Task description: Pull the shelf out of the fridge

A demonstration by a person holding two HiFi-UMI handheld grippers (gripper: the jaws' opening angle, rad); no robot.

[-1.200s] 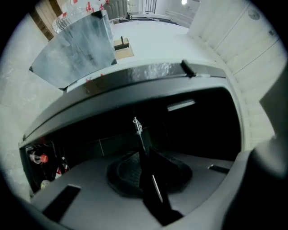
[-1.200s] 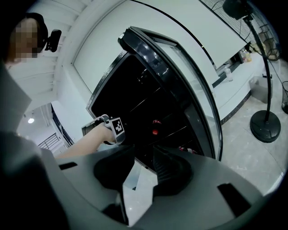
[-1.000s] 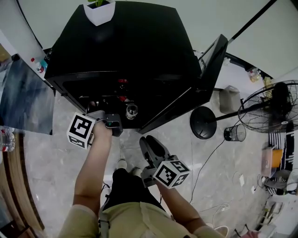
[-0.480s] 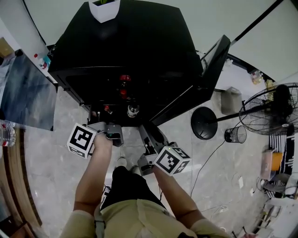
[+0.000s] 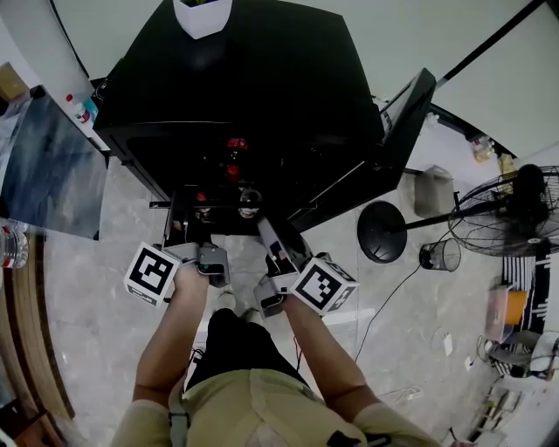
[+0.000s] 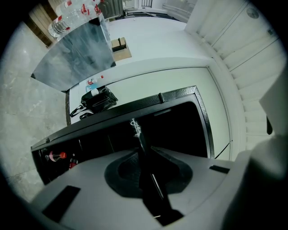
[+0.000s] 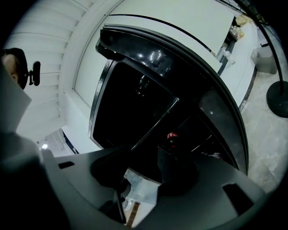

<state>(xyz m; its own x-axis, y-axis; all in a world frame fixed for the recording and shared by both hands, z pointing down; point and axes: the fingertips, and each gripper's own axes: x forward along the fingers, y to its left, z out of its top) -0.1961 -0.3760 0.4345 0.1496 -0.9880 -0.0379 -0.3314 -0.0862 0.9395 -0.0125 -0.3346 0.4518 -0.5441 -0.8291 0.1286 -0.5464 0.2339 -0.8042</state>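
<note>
Two hand-held grippers meet the shelf (image 5: pixel 188 223), which lies level and sticks part way out of the black fridge (image 5: pixel 244 79). Its long side runs across the fridge mouth and its front edge faces the person. The left hand-held gripper (image 5: pixel 211 248) has its jaws narrow, clamped on the thin front edge of the shelf (image 6: pixel 140 140). The right hand-held gripper (image 5: pixel 267 230) has just been opening and now stands wide. In its own view a thin shelf edge (image 7: pixel 153 122) crosses the gap ahead, and the pads press on nothing.

Red-capped bottles (image 5: pixel 203 196) and a glass (image 5: pixel 249 202) stand on the shelf. The fridge door (image 5: pixel 402 131) hangs open to the right, clear of the shelf's front. Bare floor (image 5: pixel 105 288) lies between the fridge and the person's feet. A grey panel (image 5: pixel 48 175) stands close at the left. A fan (image 5: pixel 515 205) and a round black base (image 5: pixel 382 231) stand beyond the door. A white pot (image 5: pixel 203 16) sits on the fridge top.
</note>
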